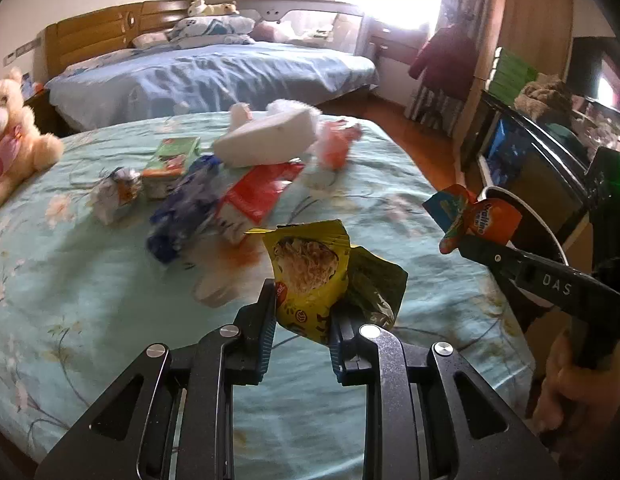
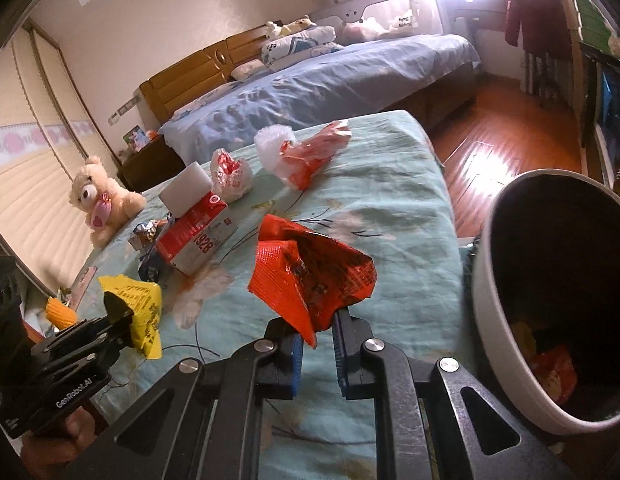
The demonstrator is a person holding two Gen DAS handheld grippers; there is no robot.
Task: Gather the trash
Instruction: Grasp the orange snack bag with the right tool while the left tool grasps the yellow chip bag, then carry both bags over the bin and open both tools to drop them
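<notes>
In the left wrist view my left gripper (image 1: 304, 312) is shut on a crumpled yellow snack bag (image 1: 313, 276), lifted off the teal floral bed sheet (image 1: 70, 280). My right gripper (image 2: 315, 332) is shut on a crinkled red wrapper (image 2: 310, 276), also raised above the sheet. Each gripper shows in the other's view: the right gripper (image 1: 465, 240) at the bed's right edge with its wrapper (image 1: 481, 220), the left gripper (image 2: 118, 312) at lower left with the yellow bag (image 2: 144, 312). A white-rimmed bin (image 2: 485, 280) stands just right of the right gripper, with wrappers inside.
More trash lies on the bed: a red-and-white carton (image 2: 198, 236), a white foam block (image 1: 266, 136), a blue wrapper (image 1: 182, 208), a green box (image 1: 174, 156), a white printed bag (image 2: 230, 176), an orange-red bag (image 2: 313, 152). A teddy bear (image 2: 102, 200) sits at the left edge.
</notes>
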